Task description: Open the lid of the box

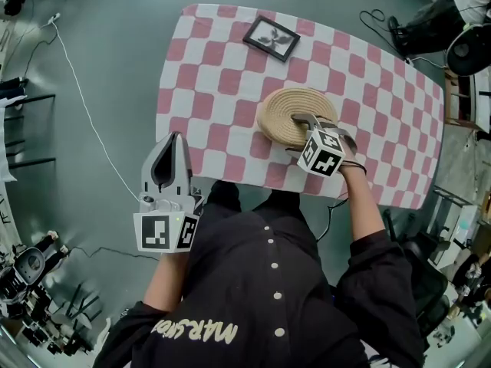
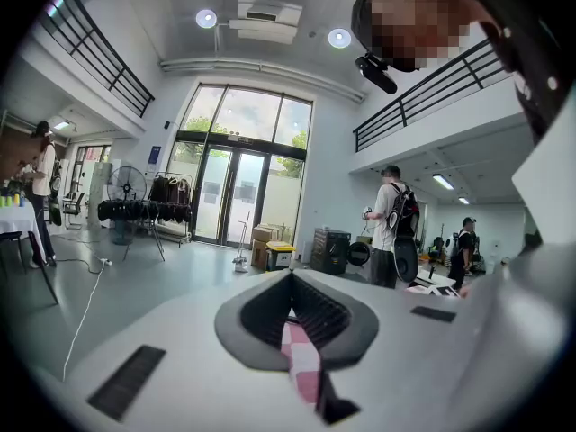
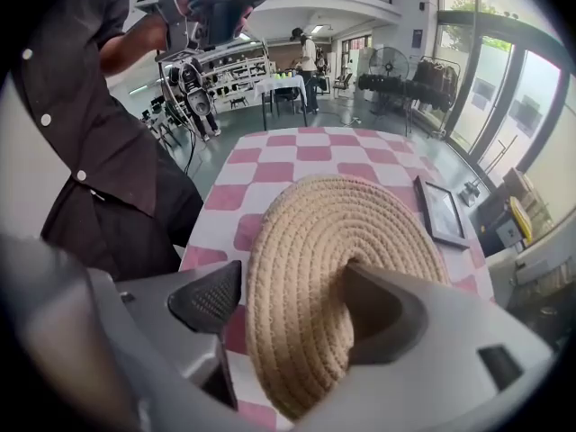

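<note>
A round woven rope lid [image 1: 285, 112] lies on the pink-and-white checked table [image 1: 219, 98], covering whatever is beneath it. My right gripper [image 1: 304, 126] reaches it from the near right side. In the right gripper view the lid [image 3: 342, 232] fills the middle, and the right gripper [image 3: 290, 302] stands open astride its near rim. One finger [image 3: 387, 309] rests on the top near the centre; the other [image 3: 209, 297] hangs just outside the rim with a sliver of cloth showing between. My left gripper [image 1: 175, 142] is held off the table's left front corner, shut and empty, also shown as the left gripper [image 2: 292, 311].
A dark picture frame [image 1: 271, 37] lies at the table's far side, also seen as the frame [image 3: 443, 210]. A white cable [image 1: 84, 106] runs over the grey floor on the left. People [image 2: 393, 232] and equipment stand across the hall.
</note>
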`<state>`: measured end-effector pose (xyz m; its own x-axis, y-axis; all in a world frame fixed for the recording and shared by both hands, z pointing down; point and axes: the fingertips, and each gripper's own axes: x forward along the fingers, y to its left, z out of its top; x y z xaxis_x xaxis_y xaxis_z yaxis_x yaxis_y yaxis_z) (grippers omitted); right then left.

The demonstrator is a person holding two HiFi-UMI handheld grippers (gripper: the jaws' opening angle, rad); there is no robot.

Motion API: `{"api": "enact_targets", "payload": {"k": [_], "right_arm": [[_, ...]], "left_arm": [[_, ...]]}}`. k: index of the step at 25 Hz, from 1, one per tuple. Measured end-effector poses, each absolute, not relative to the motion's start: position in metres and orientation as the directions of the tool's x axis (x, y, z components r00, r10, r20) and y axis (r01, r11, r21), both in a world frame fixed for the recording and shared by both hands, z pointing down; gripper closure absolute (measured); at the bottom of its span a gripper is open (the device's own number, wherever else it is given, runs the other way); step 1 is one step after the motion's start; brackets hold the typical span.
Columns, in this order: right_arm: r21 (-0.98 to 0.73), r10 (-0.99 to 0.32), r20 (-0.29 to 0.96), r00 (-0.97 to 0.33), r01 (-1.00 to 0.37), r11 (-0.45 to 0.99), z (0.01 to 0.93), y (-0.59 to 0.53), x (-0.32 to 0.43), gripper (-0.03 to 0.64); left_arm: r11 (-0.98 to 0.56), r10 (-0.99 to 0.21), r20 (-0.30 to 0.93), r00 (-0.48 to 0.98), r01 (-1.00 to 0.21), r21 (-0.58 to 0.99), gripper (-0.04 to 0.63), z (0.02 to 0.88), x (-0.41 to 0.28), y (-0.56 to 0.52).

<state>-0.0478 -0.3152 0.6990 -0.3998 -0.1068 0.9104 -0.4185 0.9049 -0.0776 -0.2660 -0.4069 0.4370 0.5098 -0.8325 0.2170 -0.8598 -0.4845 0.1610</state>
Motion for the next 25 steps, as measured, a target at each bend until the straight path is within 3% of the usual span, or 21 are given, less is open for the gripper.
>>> {"api": "enact_targets", "payload": {"k": [2,11,25], "right_arm": [[-0.065,-0.110,0.915,-0.389,-0.409,0.910,0.699,-0.317,-0.047,0.289],[0.007,-0.154,0.920,-0.360,-0.378,0.926,0.690,-0.315,-0.044,0.314],[0.129,-0.359,0.849,-0.387,-0.508,0.851,0.640,-0.329,-0.023,0.327]], "left_arm": [[-0.481,-0.834,0.218,0.506,-0.862,0.161,0.584,0.437,-0.268,-0.406],[-0.489,-0.832,0.206,0.515,-0.857,0.165,0.584,0.433,-0.266,-0.404],[-0.513,-0.835,0.141,0.532,-0.845,0.154,0.584,0.408,-0.254,-0.395]]}}
